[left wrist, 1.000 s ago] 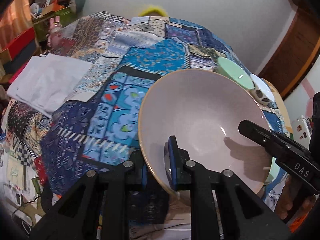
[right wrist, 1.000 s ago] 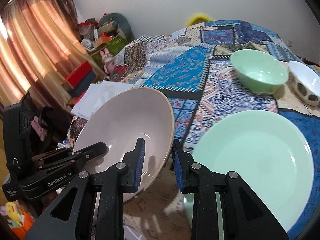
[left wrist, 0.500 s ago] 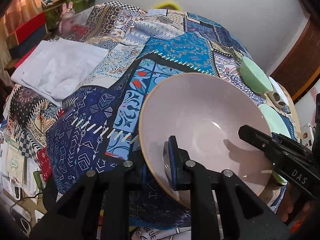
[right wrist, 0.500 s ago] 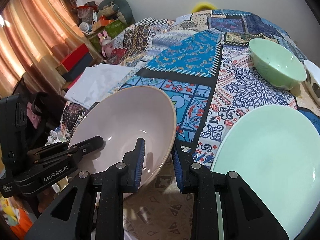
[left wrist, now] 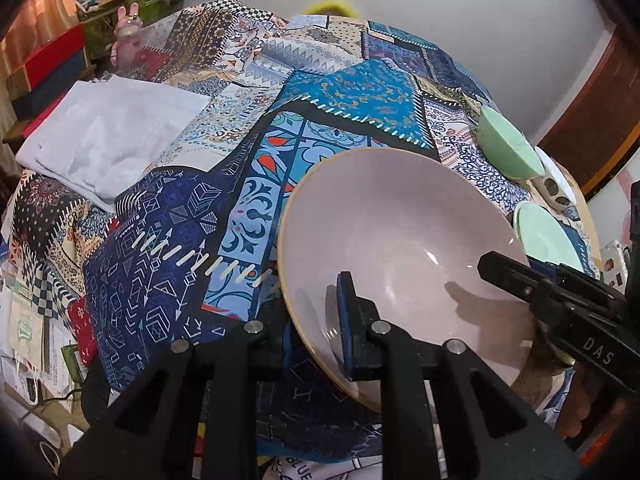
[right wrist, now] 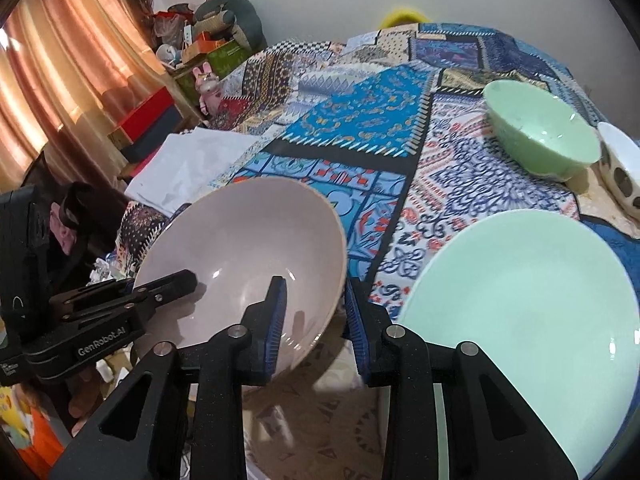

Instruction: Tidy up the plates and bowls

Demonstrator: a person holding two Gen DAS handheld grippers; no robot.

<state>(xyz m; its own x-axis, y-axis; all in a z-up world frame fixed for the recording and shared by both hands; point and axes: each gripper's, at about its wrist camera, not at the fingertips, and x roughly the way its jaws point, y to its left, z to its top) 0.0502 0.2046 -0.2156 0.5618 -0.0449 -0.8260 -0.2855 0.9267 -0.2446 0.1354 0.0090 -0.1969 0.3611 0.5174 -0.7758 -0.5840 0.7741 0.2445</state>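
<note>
Left gripper, marked "GenRobot.AI", clamps pink bowl; right gripper, seemingly "DAS", just loosening

Left wrist view: we look down along fingers, close on pink bowl, patchwork cloth beyond. Right wrist view: same bowl from opposite rim, equally near. Both share bowl, cloth, green plate.

green plate — cut off right, spotted bowl too
</note>
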